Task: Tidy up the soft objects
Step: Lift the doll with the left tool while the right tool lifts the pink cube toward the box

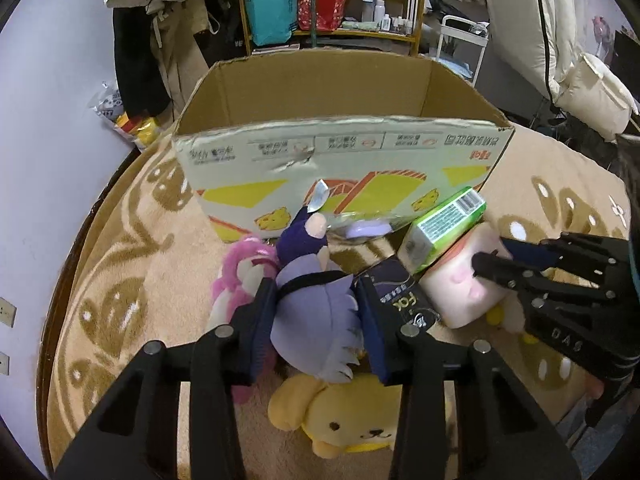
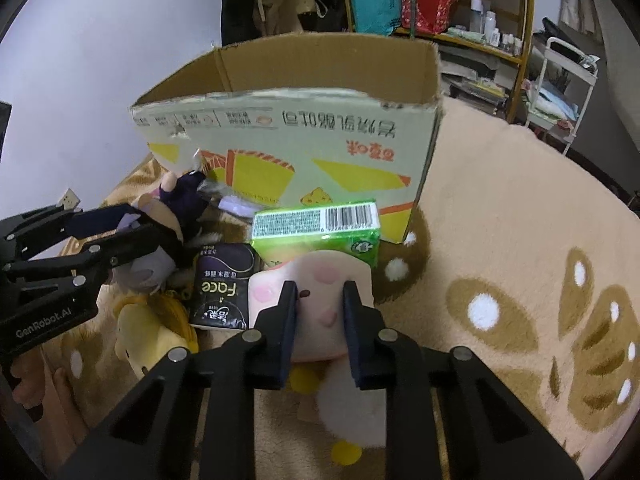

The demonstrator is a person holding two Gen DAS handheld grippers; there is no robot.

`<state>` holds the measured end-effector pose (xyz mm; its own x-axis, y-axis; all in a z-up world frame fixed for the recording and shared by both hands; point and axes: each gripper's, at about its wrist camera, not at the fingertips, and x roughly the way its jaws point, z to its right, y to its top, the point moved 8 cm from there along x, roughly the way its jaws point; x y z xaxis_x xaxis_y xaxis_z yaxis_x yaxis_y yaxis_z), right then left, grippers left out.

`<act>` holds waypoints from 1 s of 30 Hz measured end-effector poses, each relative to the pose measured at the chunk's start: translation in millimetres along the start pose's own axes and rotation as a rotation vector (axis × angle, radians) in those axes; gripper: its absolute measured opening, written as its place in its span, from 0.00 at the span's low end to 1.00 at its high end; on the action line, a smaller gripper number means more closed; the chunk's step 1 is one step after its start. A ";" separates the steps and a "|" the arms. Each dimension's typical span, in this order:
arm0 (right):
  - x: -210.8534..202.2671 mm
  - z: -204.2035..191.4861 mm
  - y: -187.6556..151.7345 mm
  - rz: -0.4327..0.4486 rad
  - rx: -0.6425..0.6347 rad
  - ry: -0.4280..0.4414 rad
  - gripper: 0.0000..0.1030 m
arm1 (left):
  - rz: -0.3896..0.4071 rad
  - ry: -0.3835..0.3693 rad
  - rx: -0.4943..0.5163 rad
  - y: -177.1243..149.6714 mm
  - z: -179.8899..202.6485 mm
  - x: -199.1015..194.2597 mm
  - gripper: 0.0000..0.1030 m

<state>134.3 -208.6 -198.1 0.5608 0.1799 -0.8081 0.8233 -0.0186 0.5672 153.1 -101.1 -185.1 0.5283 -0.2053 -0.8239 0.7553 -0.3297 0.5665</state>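
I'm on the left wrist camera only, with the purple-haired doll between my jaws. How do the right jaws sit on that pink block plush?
Observer: The right gripper straddles the top of the pink block plush, one pad on each side. I cannot tell if it is squeezing.
Operator: What lies under that gripper?
Observer: A white plush with yellow spots lies on the rug there, its upper end tucked under the pink block.
Operator: And the black pack, what does its label say?
Observer: The black pack reads "Face" in full from this side.
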 end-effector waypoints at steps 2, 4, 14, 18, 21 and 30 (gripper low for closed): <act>-3.3 -0.1 2.8 0.008 -0.001 -0.008 0.23 | -0.008 -0.018 -0.025 -1.1 -2.8 0.5 0.36; -7.5 -1.5 4.1 0.023 -0.007 -0.015 0.23 | -0.004 -0.034 -0.054 0.2 -6.7 -1.7 0.36; -29.7 -8.4 14.1 0.107 -0.017 -0.047 0.23 | 0.047 -0.008 -0.066 1.3 -13.4 -15.4 0.36; -36.7 -4.1 18.5 0.137 -0.020 -0.081 0.23 | 0.082 -0.007 -0.077 3.4 -14.7 -24.4 0.36; -48.5 -3.4 22.3 0.176 -0.021 -0.096 0.23 | 0.110 0.003 -0.080 4.8 -17.0 -31.1 0.36; -77.5 -4.7 33.0 0.285 -0.047 -0.157 0.23 | 0.214 0.032 -0.051 10.8 -14.3 -57.0 0.36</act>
<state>117.5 -218.5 -116.0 0.7775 0.0200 -0.6285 0.6286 -0.0007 0.7777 136.7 -79.8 -131.7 0.6901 -0.2356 -0.6843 0.6431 -0.2341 0.7291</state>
